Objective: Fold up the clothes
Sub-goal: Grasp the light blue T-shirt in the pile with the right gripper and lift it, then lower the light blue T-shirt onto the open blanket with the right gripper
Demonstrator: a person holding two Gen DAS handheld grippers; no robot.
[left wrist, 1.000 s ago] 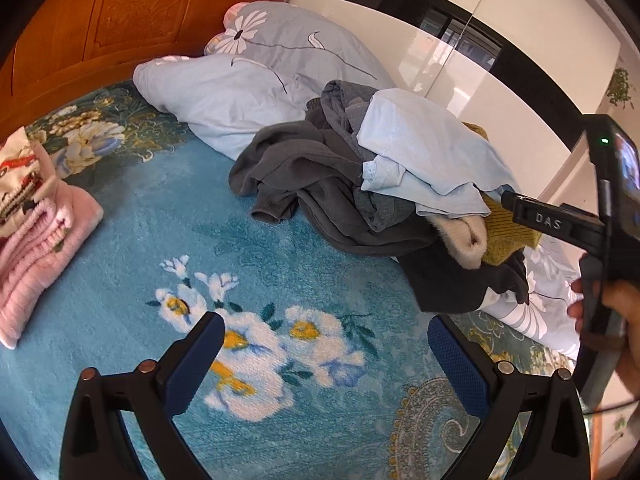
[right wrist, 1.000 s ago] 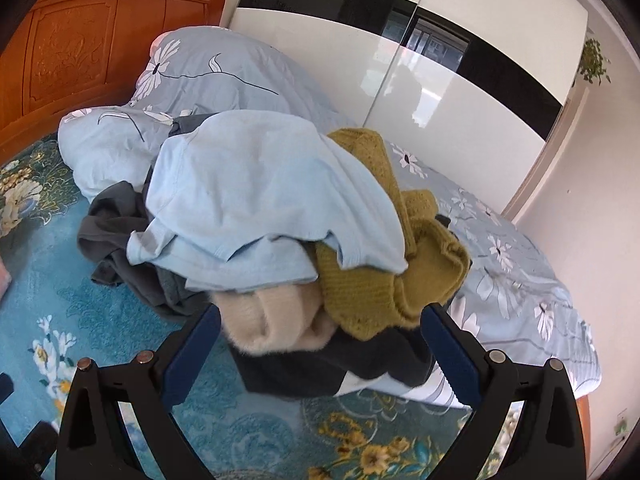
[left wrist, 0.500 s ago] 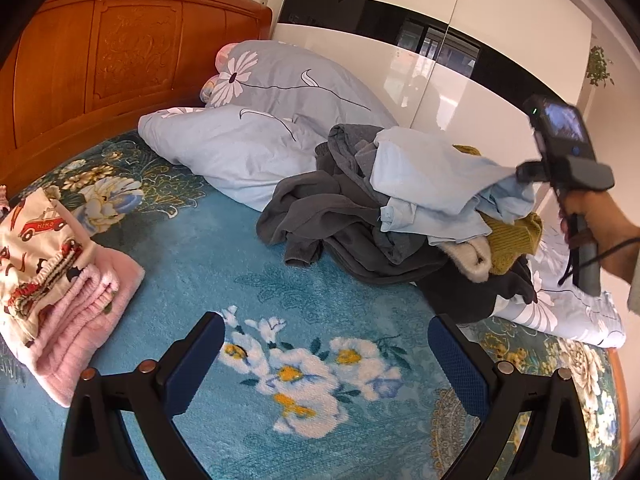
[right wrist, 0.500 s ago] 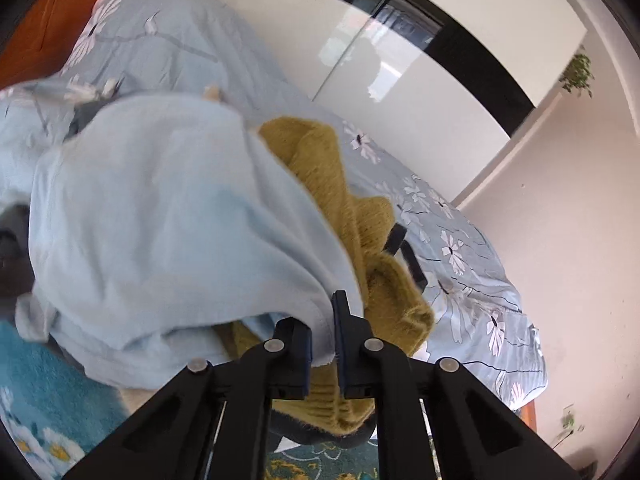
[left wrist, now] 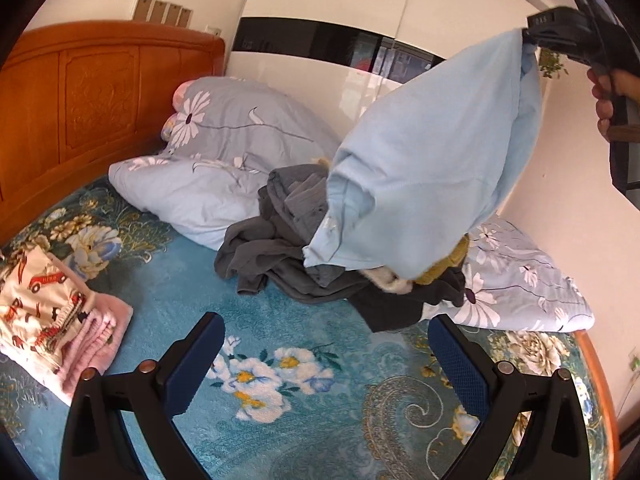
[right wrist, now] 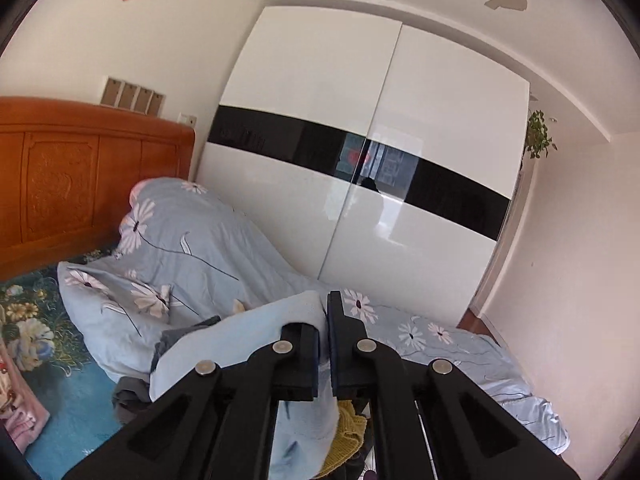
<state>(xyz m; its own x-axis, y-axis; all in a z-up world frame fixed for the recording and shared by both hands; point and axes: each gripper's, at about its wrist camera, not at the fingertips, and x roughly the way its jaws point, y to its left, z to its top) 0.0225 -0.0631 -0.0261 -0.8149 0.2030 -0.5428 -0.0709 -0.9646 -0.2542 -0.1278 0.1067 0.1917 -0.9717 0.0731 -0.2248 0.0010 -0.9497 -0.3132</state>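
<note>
A light blue garment (left wrist: 432, 168) hangs in the air above a heap of clothes (left wrist: 288, 240) on the bed. My right gripper (right wrist: 325, 334) is shut on its upper edge; the same gripper (left wrist: 528, 38) shows at the top right of the left wrist view, held by a hand (left wrist: 606, 96). The light blue garment (right wrist: 240, 344) drapes down over the right fingers. The heap holds dark grey pieces, a mustard knit (left wrist: 444, 266) and a cream item (left wrist: 390, 278). My left gripper (left wrist: 324, 356) stands open over the blue floral bedspread (left wrist: 280, 336), holding nothing.
Folded pink and car-print clothes (left wrist: 52, 320) lie at the left of the bed. A grey-blue flowered quilt and pillows (left wrist: 224, 152) fill the back. An orange wooden headboard (left wrist: 80, 92) is at the left, a white wardrobe (right wrist: 380, 168) behind.
My right gripper shut on the light blue garment and lifted it high off the heap. The left gripper rose and drew back, staying open.
</note>
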